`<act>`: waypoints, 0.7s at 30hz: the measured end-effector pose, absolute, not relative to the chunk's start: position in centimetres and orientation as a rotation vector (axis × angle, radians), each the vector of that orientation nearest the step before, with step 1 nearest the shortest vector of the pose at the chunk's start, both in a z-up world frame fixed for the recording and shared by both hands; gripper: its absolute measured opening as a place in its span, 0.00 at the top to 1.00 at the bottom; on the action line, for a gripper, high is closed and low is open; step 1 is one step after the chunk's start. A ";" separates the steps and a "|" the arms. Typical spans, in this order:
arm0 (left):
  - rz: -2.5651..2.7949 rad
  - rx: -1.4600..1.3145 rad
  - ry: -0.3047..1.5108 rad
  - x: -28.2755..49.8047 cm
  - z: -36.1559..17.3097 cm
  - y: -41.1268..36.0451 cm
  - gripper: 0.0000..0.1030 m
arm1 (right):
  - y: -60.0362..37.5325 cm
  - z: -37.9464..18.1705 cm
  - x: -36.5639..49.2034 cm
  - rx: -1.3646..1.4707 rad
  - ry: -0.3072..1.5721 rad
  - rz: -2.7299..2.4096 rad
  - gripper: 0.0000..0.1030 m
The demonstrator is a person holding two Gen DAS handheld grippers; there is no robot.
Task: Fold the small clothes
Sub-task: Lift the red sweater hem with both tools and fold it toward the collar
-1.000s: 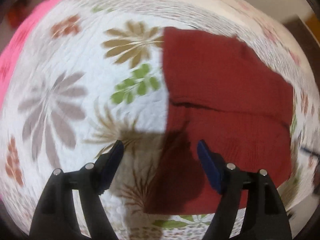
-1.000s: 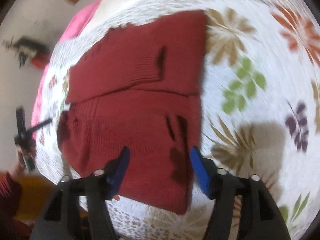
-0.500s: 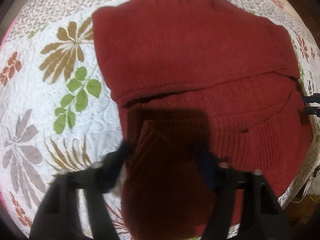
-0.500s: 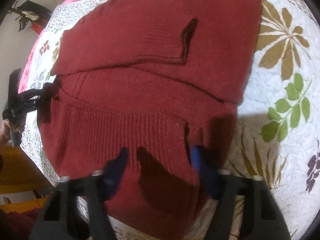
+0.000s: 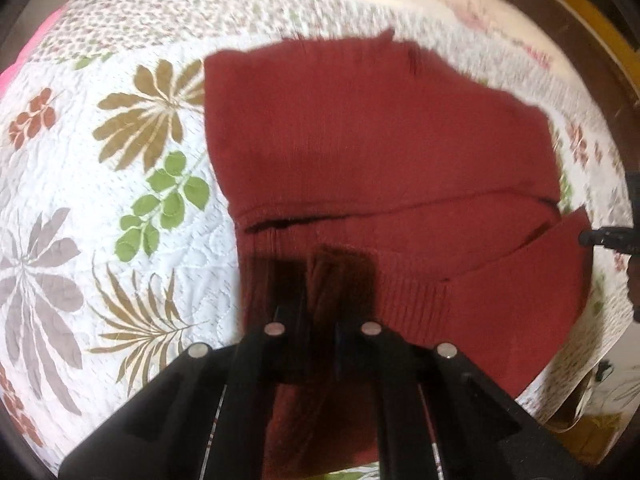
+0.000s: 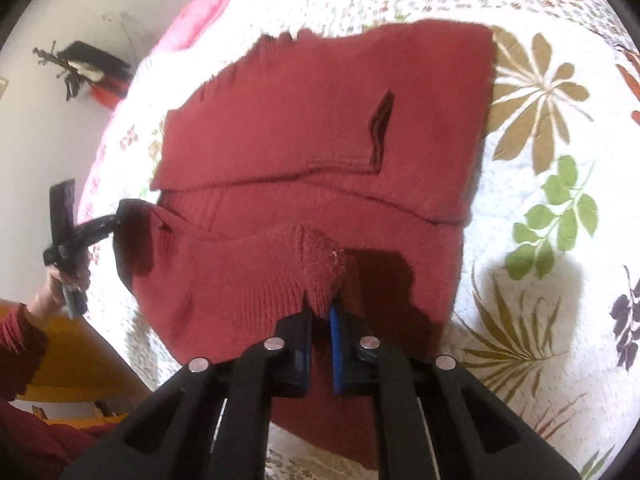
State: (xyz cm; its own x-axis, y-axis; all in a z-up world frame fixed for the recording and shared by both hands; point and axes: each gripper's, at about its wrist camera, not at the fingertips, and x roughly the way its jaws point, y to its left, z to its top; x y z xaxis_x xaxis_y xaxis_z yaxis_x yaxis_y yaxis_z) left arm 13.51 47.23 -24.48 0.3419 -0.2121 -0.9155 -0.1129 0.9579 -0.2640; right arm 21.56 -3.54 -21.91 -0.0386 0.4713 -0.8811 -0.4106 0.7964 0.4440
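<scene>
A dark red knit sweater [image 5: 380, 140] lies partly folded on the flowered quilt [image 5: 80, 160]. My left gripper [image 5: 322, 280] is shut on a bunched ridge of its near ribbed hem, in shadow. In the right wrist view the same sweater [image 6: 320, 120] has a folded sleeve across its upper half. My right gripper [image 6: 320, 312] is shut on a raised pinch of the hem. The left gripper [image 6: 120, 220] also shows there, clamped on the hem's far left corner. The right gripper [image 5: 596, 236] appears at the hem's right corner in the left wrist view.
The quilt [image 6: 560, 240] spreads wide around the sweater. A pink blanket [image 5: 80, 12] lies at the bed's far edge. A hand [image 6: 60, 276] and red sleeve [image 6: 20, 344] hold the left tool. Yellow wood furniture [image 6: 80, 368] stands beside the bed; a dark object [image 6: 88, 68] lies beyond it.
Both grippers were open above the sweater a second ago. They came down onto the near hem and closed on it. The pinched fabric now stands up from the quilt.
</scene>
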 end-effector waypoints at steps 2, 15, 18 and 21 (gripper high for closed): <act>-0.061 -0.315 1.203 13.4 -23.8 47.5 0.94 | -3.6 -21.4 21.5 0.059 1.434 0.710 0.93; -0.035 -0.389 1.003 16.8 -17.5 49.0 0.94 | -5.2 -15.6 25.1 0.183 1.272 0.705 0.93; -0.030 -0.397 0.969 19.7 -16.3 49.3 0.94 | -5.2 -14.6 27.4 0.192 1.238 0.693 0.93; -0.026 -0.365 0.942 23.2 -15.8 49.6 0.94 | -4.6 -14.0 30.5 0.171 1.211 0.671 0.93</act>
State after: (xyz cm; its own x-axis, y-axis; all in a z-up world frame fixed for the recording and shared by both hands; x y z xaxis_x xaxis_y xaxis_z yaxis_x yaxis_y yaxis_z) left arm 23.18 49.55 -15.78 0.5926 -0.1795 -0.7853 -0.1359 0.9386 -0.3172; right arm 30.54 -4.57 -13.99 0.1873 0.5613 -0.8061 -0.3853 0.7968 0.4654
